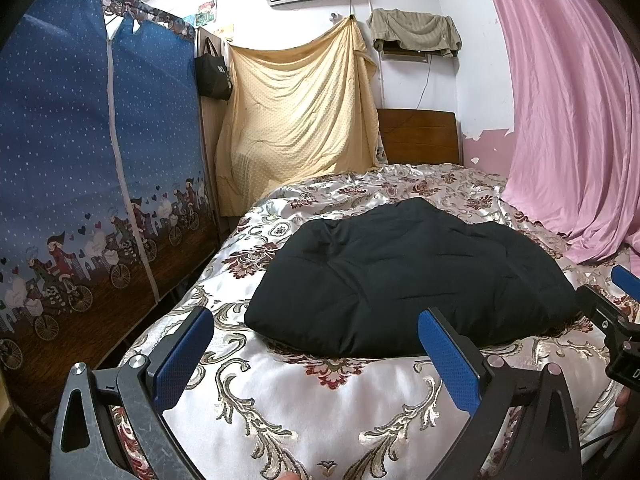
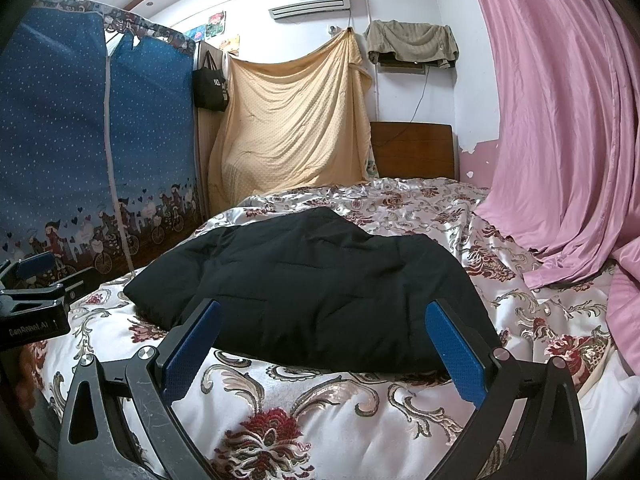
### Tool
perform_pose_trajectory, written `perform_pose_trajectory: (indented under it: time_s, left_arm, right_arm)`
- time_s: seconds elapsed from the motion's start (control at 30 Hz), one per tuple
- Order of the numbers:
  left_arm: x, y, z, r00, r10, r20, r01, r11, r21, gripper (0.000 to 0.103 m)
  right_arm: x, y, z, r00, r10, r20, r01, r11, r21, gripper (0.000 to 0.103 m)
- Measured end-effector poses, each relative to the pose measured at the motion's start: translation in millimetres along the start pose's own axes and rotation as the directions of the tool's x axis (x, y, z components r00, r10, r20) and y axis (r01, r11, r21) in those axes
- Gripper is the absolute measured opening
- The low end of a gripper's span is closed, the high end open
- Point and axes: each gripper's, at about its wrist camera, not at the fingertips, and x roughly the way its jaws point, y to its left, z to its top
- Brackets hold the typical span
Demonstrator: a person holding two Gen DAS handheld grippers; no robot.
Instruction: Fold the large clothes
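Note:
A black padded garment [image 1: 404, 276] lies folded into a thick bundle on the floral bedspread [image 1: 312, 392]; the right wrist view shows the same garment [image 2: 312, 292] at centre. My left gripper [image 1: 316, 322] hovers open just short of the bundle's near edge, nothing between its blue pads [image 1: 182, 360]. My right gripper [image 2: 322, 312] is open too, its fingertips at the bundle's near edge without holding it. The right gripper [image 1: 618, 300] shows at the right edge of the left wrist view, and the left gripper [image 2: 34, 280] at the left edge of the right wrist view.
A blue fabric wardrobe [image 1: 92, 168] stands close along the bed's left side. A yellow sheet [image 1: 296, 120] hangs at the far end beside a wooden headboard [image 1: 418, 136]. A pink curtain [image 1: 568, 120] drapes onto the bed at the right.

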Motion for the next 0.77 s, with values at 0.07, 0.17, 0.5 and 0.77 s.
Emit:
perform_pose_trajectory:
  time_s: [0.07,0.17,0.5,0.77]
  left_arm:
    - [-1.1,0.7,-0.3,1.0,0.0,-0.001,0.0,1.0,0.002,0.103]
    - [-2.7,1.4,-0.8,1.0,-0.026,0.002,0.026,1.0,-0.004,0.103]
    - [-2.4,1.9,-3.6,0.999,-0.034,-0.009,0.034,0.999,-0.01,0.103]
    - [-3.5,2.6,-4.8,1.0,-0.016,0.004,0.016,1.0,-0.007,0.103]
  right_arm:
    - [-0.2,-0.1,0.0,1.0,0.0,0.002,0.0,1.0,-0.001,0.1]
    - [0.2,-0.2,-0.1,1.0,0.0,0.0,0.0,1.0,-0.002,0.1]
    - [0.4,1.1,-1.8,1.0,0.003,-0.003,-0.003,1.0,-0.003,0.1]
    - [0.2,3.0,-1.7,1.0,0.003,-0.004,-0.003,1.0,-0.004,0.1]
